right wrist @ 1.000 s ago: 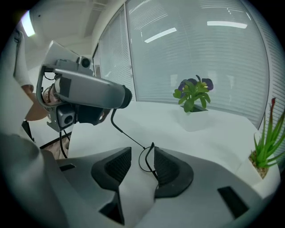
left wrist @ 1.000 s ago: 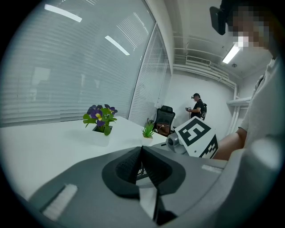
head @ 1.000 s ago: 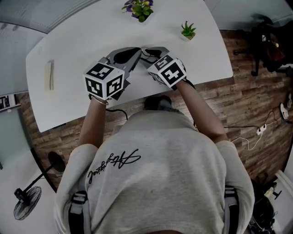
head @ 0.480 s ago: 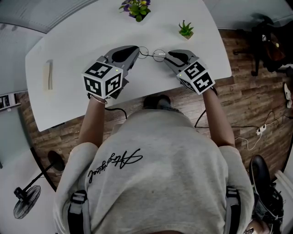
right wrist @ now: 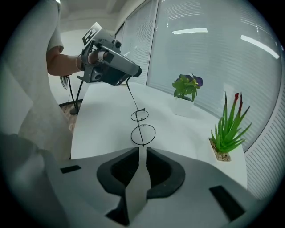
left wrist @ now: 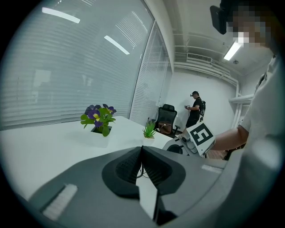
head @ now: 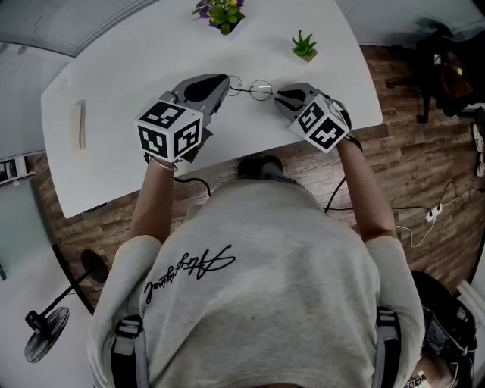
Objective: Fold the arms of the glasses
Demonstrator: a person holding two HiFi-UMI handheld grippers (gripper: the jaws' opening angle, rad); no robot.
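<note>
**Tongs set at either end of the wire glasses**

The left tongs (left wrist: 141, 153) were seen clamped together on one thin arm of the glasses (right wrist: 143, 134). The wire was pinched between the dark pads at the lower middle of the left gripper view. In the right gripper view that arm was shown running from the left tongs, at the upper left of the frame, down to the two round lenses at the centre.

The right tongs (right wrist: 142, 152) were found narrowly parted, their jaws having just been closing, and a slim gap was left between the pads. A second thin line, read as the other arm, was seen crossing the nearer lens and ending at the mouth of that gap. Whether its tip lay between the pads could not be told, and no pressing on it was shown.

In the head view the glasses were placed at the upper middle of the frame, over the white worktop (head: 129, 83). The left tongs were on them from the left and the right tongs were just beside them on the right. Whether the frame rested on the worktop or hung just clear of it could not be made out.

A flowering pot plant (head: 222, 13) was set at the top edge and a small green plant (head: 305, 47) at the upper right. A pale strip (head: 80, 125) was laid at the far left of the worktop. All three were well apart from the glasses.
</note>
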